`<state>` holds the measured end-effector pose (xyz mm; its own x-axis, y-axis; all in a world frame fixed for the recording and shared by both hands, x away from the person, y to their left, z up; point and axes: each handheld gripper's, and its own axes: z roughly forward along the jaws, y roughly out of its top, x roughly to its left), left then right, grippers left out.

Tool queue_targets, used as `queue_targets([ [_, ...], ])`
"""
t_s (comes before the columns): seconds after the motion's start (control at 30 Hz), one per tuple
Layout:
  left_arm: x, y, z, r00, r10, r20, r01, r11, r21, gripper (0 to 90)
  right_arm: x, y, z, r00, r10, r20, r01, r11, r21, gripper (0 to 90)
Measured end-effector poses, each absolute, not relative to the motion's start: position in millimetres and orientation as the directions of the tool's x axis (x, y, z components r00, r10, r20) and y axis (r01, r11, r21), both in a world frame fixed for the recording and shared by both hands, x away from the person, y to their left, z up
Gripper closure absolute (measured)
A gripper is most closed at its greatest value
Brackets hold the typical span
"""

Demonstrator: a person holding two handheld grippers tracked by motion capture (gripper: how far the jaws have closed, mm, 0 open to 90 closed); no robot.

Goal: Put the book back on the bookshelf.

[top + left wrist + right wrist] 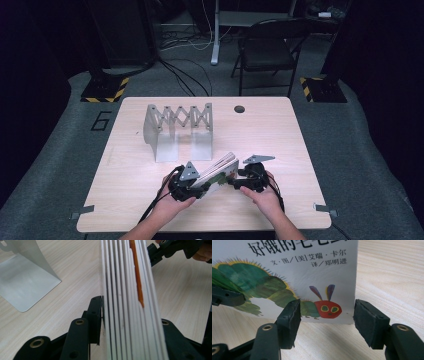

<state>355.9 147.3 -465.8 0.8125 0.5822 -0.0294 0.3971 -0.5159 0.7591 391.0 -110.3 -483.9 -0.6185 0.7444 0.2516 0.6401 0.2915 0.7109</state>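
A thick board book with a green caterpillar on its white cover stands tilted on edge near the table's front. My left gripper is shut on it, one jaw on each side of the stiff white pages, with a pad against the outer page. In its own view the left gripper looks along the page edges. My right gripper sits at the book's right end. In its own view the right gripper is open, facing the cover's lower corner, with its pads apart from the book.
A grey metal expanding book rack stands at the back left of the wooden table; one of its plates lies close to the left gripper. A cable hole is near the far edge. A folding chair stands beyond the table.
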Motion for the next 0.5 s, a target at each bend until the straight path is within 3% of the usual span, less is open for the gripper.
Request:
queue_targets([
  [0.5,356.6,145.4,-464.2,0.84,0.543,-0.012,0.366,-0.55,0.751,74.9,391.0,-110.6,-483.5,-0.612,0.746,0.264,0.653,0.287,0.701,38.9],
])
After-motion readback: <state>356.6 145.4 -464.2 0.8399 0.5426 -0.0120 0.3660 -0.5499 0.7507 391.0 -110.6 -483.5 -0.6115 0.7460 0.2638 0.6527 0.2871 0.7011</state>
